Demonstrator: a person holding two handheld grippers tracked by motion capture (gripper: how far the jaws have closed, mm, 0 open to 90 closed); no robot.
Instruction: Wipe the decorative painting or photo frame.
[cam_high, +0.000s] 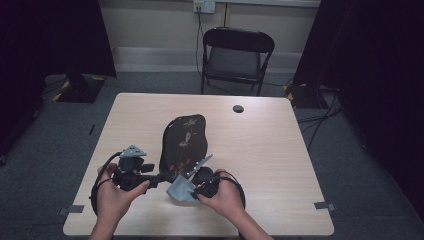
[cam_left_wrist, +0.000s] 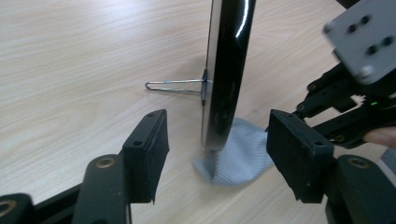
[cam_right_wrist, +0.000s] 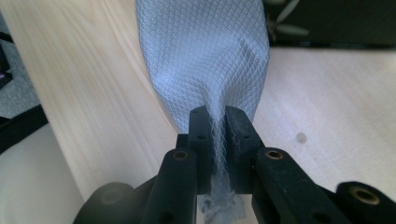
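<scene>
A black lacquered plate (cam_high: 184, 142) with a flower pattern stands tilted on the wooden table, propped from behind by a thin wire stand (cam_left_wrist: 173, 86). In the left gripper view the plate (cam_left_wrist: 229, 70) is edge-on. My left gripper (cam_high: 160, 177) is open, one pad on each side of the plate's lower edge (cam_left_wrist: 223, 140), and neither pad touches it. A grey waffle-weave cloth (cam_high: 181, 191) lies bunched at the plate's foot (cam_left_wrist: 243, 154). My right gripper (cam_right_wrist: 217, 121) is shut on a fold of this cloth (cam_right_wrist: 205, 56), close to the plate's near edge (cam_high: 197, 190).
The table (cam_high: 280, 165) has a small dark round cap (cam_high: 238, 108) near its far edge. A black folding chair (cam_high: 237, 55) stands beyond the table. Dark curtains hang at both sides. Both hands are near the table's front edge.
</scene>
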